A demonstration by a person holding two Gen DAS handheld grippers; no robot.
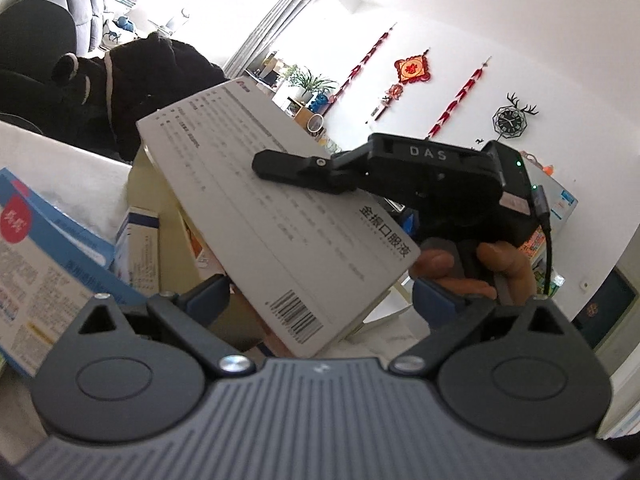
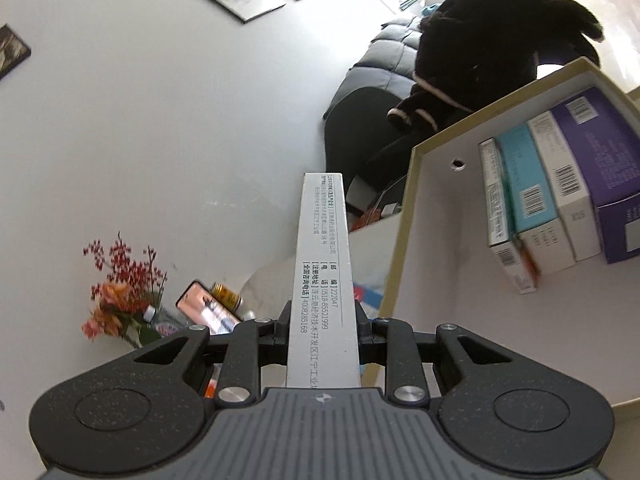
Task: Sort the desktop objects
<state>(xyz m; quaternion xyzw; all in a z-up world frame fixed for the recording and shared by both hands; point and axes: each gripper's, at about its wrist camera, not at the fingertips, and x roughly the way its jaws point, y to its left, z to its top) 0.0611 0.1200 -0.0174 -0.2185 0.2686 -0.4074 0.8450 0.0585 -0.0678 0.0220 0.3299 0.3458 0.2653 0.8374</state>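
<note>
With my right gripper point(image 2: 322, 332) clenched on the flat white box point(image 2: 322, 256), aloft beside the open carton's point(image 2: 408, 216) near wall, and my left gripper point(image 1: 320, 300) spread empty, I should level it before slotting it alongside the upright boxes point(image 2: 536, 196).

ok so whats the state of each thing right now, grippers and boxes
right gripper: shut on the white box
white box: held in the air, tilted
left gripper: open, nothing held
storage box: open, four cartons standing side by side
blue and white box: lying at left
</note>
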